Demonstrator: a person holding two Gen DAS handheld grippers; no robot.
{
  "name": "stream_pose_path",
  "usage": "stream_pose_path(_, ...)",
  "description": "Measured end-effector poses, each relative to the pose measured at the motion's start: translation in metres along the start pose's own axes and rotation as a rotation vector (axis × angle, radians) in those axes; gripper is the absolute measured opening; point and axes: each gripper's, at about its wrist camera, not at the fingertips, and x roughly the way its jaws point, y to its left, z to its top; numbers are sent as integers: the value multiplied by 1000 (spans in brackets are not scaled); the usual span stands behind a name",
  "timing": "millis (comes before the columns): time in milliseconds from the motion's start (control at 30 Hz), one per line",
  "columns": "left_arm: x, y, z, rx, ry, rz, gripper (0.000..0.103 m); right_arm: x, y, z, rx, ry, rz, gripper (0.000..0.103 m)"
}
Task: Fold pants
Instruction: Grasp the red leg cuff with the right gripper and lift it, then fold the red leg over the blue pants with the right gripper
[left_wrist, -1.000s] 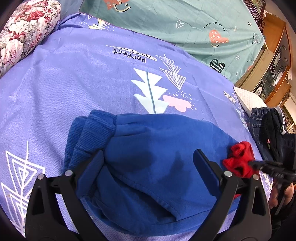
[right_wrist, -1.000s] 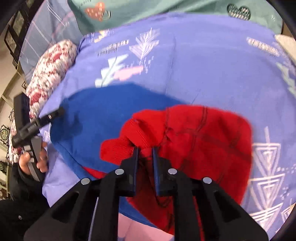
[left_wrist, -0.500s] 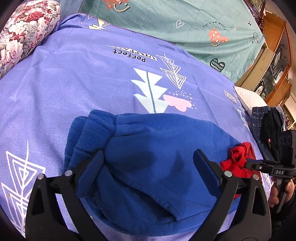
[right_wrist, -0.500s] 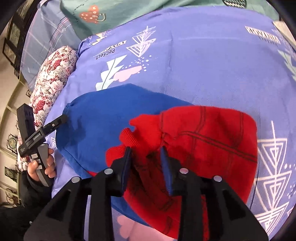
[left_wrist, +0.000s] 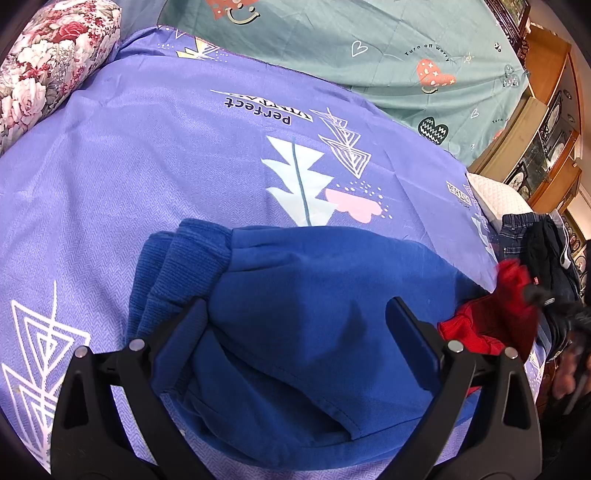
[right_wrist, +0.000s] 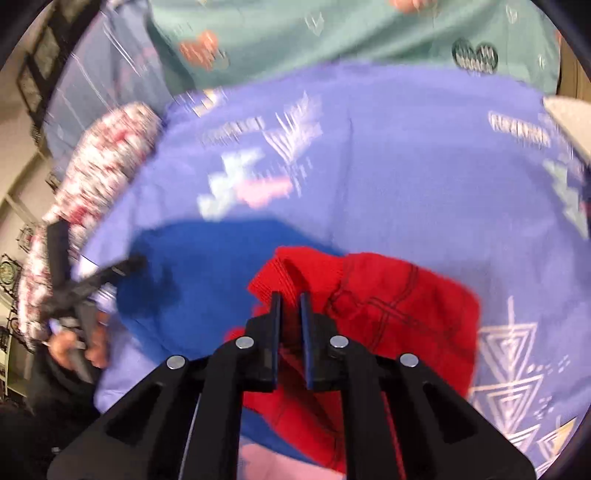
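Observation:
The pants are blue and red and lie on a purple bedsheet (left_wrist: 155, 155). In the left wrist view the blue leg (left_wrist: 317, 295) is folded, with its ribbed cuffs (left_wrist: 173, 266) at the left. My left gripper (left_wrist: 295, 314) is open and hovers over the blue cloth. In the right wrist view my right gripper (right_wrist: 290, 299) is shut on the ribbed edge of the red part (right_wrist: 388, 302) and lifts it. The red part also shows in the left wrist view (left_wrist: 506, 302), raised at the right. The right wrist view is blurred.
A floral pillow (left_wrist: 48, 62) lies at the far left of the bed. A teal sheet (left_wrist: 369, 48) covers the far side. Dark folded clothes (left_wrist: 535, 247) are stacked at the right edge, next to wooden cabinets (left_wrist: 546, 110).
My right gripper opened briefly, then shut again on the red ribbed edge and lifted it. The red cloth now stands higher at the right. The left gripper has not moved.

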Motion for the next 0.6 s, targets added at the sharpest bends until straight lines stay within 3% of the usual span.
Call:
stream_pose_path(133,0,0,0,0,0,0,98,0,34,-7,-88,61,64,10)
stream_pose_path(300,0,0,0,1,1,0,98,62,36,-38,-105,235,-4,11)
stream_pose_path(433,0,0,1,0,2,1,98,67,36,-43,-125,227,-1,11)
stream_pose_path(467,1,0,1,1,3,2,98,64,37,-41,-129,218,2,14)
stream_pose_path(567,1,0,1,-1,1,0,98,50,41,-35,-146,187,-13,43)
stream_pose_path(600,0,0,1,-2,0,-2,98,43,44,-36,-160,171,-22,46)
